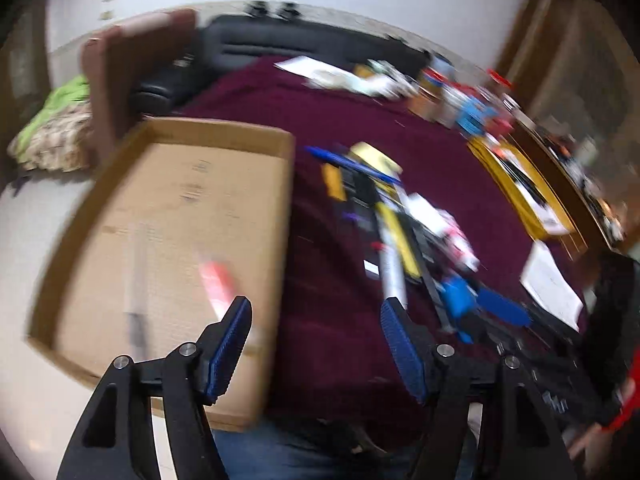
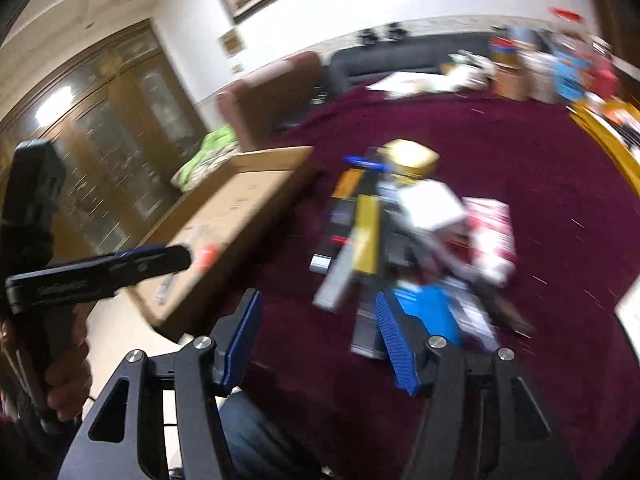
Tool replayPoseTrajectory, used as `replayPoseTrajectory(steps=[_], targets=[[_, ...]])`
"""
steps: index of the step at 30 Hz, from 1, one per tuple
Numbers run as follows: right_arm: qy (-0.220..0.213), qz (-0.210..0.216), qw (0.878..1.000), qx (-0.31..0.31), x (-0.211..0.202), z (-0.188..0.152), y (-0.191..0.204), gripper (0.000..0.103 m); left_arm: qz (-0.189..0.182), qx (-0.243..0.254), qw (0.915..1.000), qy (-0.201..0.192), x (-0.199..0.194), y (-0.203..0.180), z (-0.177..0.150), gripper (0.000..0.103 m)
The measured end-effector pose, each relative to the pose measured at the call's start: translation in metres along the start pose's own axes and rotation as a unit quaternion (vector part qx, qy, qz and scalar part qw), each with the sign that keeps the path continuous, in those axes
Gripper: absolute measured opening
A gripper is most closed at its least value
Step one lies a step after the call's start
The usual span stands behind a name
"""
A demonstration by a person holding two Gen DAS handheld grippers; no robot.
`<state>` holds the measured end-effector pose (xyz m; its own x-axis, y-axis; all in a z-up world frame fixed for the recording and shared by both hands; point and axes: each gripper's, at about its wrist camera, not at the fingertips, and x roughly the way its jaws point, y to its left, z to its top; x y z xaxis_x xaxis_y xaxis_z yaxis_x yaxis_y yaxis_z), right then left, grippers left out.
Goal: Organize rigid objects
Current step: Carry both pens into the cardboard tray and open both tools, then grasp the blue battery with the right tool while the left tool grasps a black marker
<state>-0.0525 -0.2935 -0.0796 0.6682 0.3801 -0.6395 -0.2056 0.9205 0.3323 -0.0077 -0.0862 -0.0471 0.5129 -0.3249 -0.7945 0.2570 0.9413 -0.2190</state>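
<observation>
Maroon cloth-covered table (image 1: 440, 128) filling most of both views, everything motion-blurred. Dark sofa (image 1: 312, 46) and brown armchair (image 1: 132, 68) behind it, wooden glass-front cabinet (image 2: 108, 128) off to the side in the right wrist view.

Shallow cardboard tray (image 1: 276, 152) at the table's left edge, partly overhanging. Inside on its floor: red-and-white blurred item (image 1: 218, 280) near the front, plus a long grey-and-dark thin item (image 1: 136, 280) lying lengthwise; identity of either not readable.

Heap of rigid objects (image 1: 392, 232) mid-table, just right of the tray, apart from it: yellow tape roll (image 1: 374, 158) at the far end, blue pen (image 1: 352, 164) across it, yellow ruler-like strip (image 1: 396, 236), white-grey marker (image 1: 392, 276), white card (image 1: 424, 208), dark flat pieces beneath. Yellow tray (image 1: 520, 192) further right, clutter of boxes along the far edge.

Left claw (image 1: 316, 348) wide, nothing between the blue pads, hanging over the tray's near right corner and bare cloth. Right claw (image 2: 316, 344) wide too, empty, above the near end of the heap, right pad over a blue item (image 2: 428, 312). Left claw also seen side-on in the right wrist view (image 2: 172, 260), over the tray, hand (image 2: 66, 376) on its grip. Jeans-clad leg (image 2: 248, 436) below the table edge.
</observation>
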Motion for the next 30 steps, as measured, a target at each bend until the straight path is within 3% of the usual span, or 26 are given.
replayPoseTrajectory(steps=[3, 6, 10, 11, 16, 18, 20, 22, 25, 30], targets=[[0.001, -0.037, 0.999, 0.027, -0.003, -0.004, -0.029, 0.059, -0.012, 0.029, 0.9992, 0.026, 0.013, -0.029, -0.004, 0.071], [0.015, -0.043, 0.998, 0.033, 0.009, -0.009, -0.044, 0.056, -0.019, 0.035, 0.9984, 0.039, 0.023, -0.044, -0.003, 0.071], [0.022, -0.072, 0.997, 0.016, 0.023, -0.019, -0.043, 0.035, -0.018, 0.03, 0.9974, 0.062, 0.041, -0.053, 0.002, 0.071], [0.021, -0.076, 0.997, 0.01, 0.023, -0.019, -0.041, 0.035, -0.019, 0.03, 0.9967, 0.073, 0.046, -0.056, 0.004, 0.071], [0.004, -0.065, 0.997, 0.044, 0.012, -0.018, -0.058, 0.034, -0.037, 0.039, 0.9951, 0.083, 0.06, -0.074, 0.014, 0.071], [-0.012, -0.041, 0.997, 0.067, 0.004, -0.019, -0.071, 0.034, -0.039, 0.048, 0.9942, 0.088, 0.07, -0.086, 0.016, 0.07], [-0.017, -0.035, 0.996, 0.083, 0.002, -0.018, -0.079, 0.034, -0.037, 0.053, 0.9926, 0.102, 0.083, -0.097, 0.017, 0.054], [-0.014, -0.053, 0.994, 0.09, 0.002, -0.017, -0.083, 0.034, -0.029, 0.066, 0.99, 0.122, 0.096, -0.109, 0.016, 0.045], [-0.018, -0.049, 0.995, 0.09, 0.002, -0.018, -0.084, 0.034, 0.005, 0.08, 0.9889, 0.125, 0.108, -0.114, 0.013, 0.023], [-0.02, -0.043, 0.996, 0.076, 0.003, -0.018, -0.076, 0.034, -0.018, 0.052, 0.9903, 0.128, 0.095, -0.087, 0.015, 0.017]])
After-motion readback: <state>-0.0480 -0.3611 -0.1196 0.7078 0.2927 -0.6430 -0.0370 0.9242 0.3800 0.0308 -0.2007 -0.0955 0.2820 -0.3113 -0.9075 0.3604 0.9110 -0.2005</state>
